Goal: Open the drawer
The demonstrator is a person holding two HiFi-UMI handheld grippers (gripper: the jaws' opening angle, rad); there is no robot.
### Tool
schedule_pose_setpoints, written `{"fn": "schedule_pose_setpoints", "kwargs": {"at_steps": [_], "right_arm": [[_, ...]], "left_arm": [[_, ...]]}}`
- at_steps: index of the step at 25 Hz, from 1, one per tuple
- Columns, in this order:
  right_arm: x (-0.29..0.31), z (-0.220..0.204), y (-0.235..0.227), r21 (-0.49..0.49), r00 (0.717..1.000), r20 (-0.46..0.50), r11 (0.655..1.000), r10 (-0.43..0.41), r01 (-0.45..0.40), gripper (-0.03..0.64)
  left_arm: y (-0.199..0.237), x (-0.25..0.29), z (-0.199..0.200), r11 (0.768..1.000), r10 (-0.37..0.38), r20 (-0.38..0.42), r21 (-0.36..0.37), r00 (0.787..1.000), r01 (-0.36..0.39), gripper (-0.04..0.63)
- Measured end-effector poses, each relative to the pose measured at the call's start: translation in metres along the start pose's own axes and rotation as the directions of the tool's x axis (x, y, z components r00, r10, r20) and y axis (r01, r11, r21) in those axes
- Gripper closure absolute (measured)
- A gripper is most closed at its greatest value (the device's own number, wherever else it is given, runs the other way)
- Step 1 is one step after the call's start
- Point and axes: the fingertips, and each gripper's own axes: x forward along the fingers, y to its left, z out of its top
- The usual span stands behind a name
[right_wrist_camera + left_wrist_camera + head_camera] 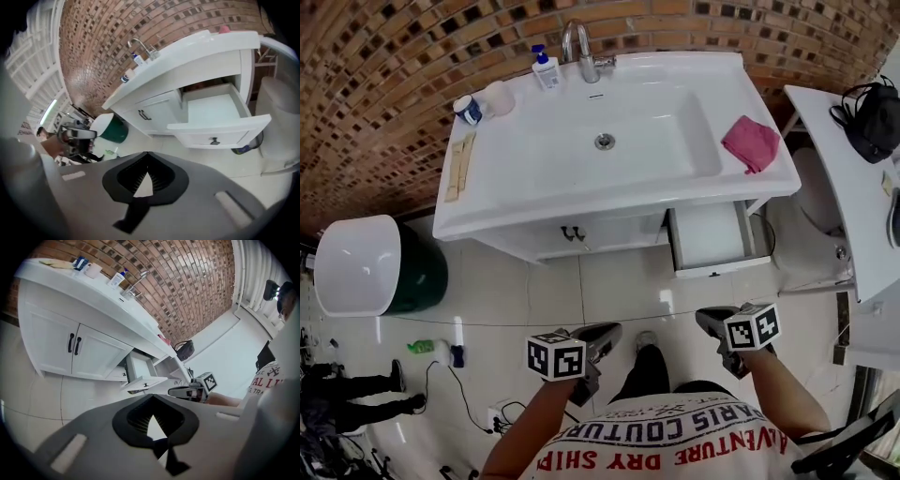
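White shallow drawer (710,239) sits pulled out at the white sink vanity's (581,212) right end. Left gripper (152,396) and right gripper (147,153) hover clear, clenched empty: job looks done.

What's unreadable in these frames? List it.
- Drawer rear: in the head view, the sink counter overhangs it.
- Pump bottle label: too small to read in every view.
- Black bag: in the head view, it runs off the right edge.
- Cabinet doors: shut, so the contents are hidden.
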Motion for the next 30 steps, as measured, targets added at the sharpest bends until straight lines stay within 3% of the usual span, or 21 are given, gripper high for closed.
{"fn": "schedule_pose_setpoints", "kwargs": {"at_steps": [5, 8, 14, 20, 23, 30], "right_arm": [[-0.035, -0.021, 0.078, -0.01, 0.973, 0.017, 0.973, 0.231, -0.23, 0.611], [-0.06, -0.056, 0.101, -0.018, 0.948, 0.013, 0.948, 0.318, -0.318, 0.611], [-0.122, -0.145, 0.112, -0.08, 0.933, 0.004, 0.93, 0.359, -0.358, 0.611], [-0.183, -0.205, 0.125, -0.106, 0.931, 0.091, 0.933, 0.354, -0.345, 0.611], [-0.211, -0.222, 0.147, -0.111, 0.913, 0.134, 0.922, 0.385, -0.372, 0.611], [-0.243, -0.248, 0.181, -0.127, 0.901, 0.169, 0.916, 0.399, -0.381, 0.611]], "left_arm": [[-0.032, 0.0, -0.033, 1.0, 0.005, 0.005, 0.023, 1.0, -0.005, 0.601], [-0.059, 0.005, -0.068, 0.999, 0.008, 0.007, 0.033, 1.0, -0.008, 0.601], [-0.136, 0.008, -0.161, 0.999, -0.013, 0.071, 0.041, 0.997, 0.01, 0.601], [-0.208, 0.006, -0.238, 0.998, -0.036, 0.103, 0.05, 0.994, 0.031, 0.601], [-0.244, -0.004, -0.255, 0.996, -0.046, 0.107, 0.077, 0.993, 0.038, 0.601], [-0.292, -0.03, -0.263, 0.989, -0.068, 0.113, 0.135, 0.991, 0.053, 0.601]]}}
